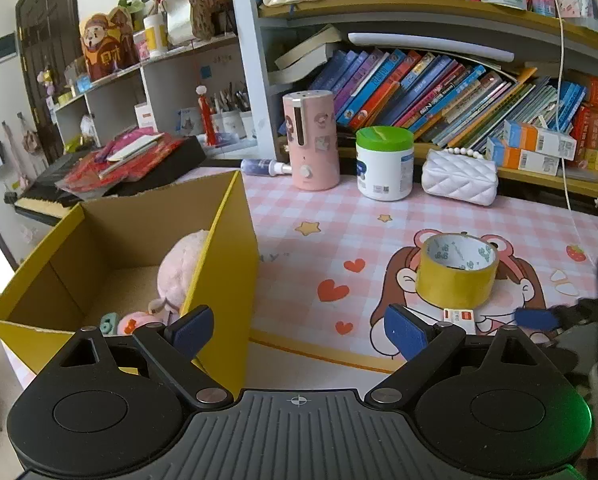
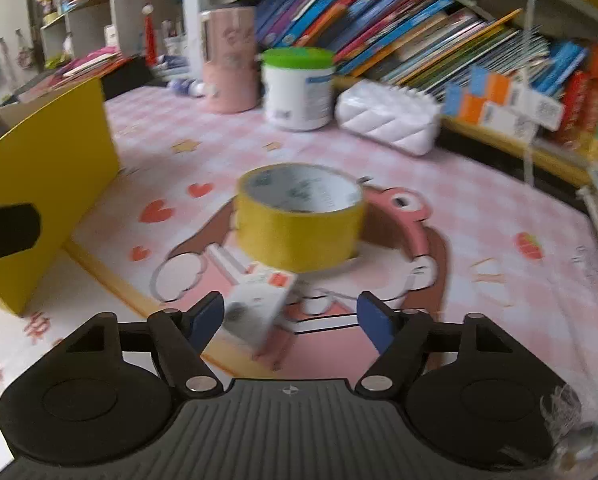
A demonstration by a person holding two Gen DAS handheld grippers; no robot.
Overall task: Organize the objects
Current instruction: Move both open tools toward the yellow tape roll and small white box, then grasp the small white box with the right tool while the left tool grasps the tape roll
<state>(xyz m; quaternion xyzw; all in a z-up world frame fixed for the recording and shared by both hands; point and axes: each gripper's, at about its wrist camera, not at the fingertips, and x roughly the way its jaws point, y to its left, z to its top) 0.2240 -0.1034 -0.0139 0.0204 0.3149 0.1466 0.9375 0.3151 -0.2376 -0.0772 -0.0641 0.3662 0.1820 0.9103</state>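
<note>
A yellow tape roll (image 2: pixel 299 220) stands on the pink checked counter (image 1: pixel 339 216), a small white card packet (image 2: pixel 259 304) lying just in front of it; behind them a pink canister (image 1: pixel 313 140), a green-lidded tub (image 1: pixel 385 164) and a white quilted purse (image 1: pixel 459 176) line the bookshelf; the yellow cardboard box (image 1: pixel 227 248) at the left holds a pink plush toy (image 1: pixel 179 272). The right tongs (image 2: pixel 291 316) tilt downward, released, straddling the packet's near end without pressing it; the left tongs (image 1: pixel 299 326) hang spread wide beside the box, holding nothing.

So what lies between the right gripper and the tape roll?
A small white card pack lies between the right gripper and the yellow tape roll, clearest in the right wrist view.
</note>
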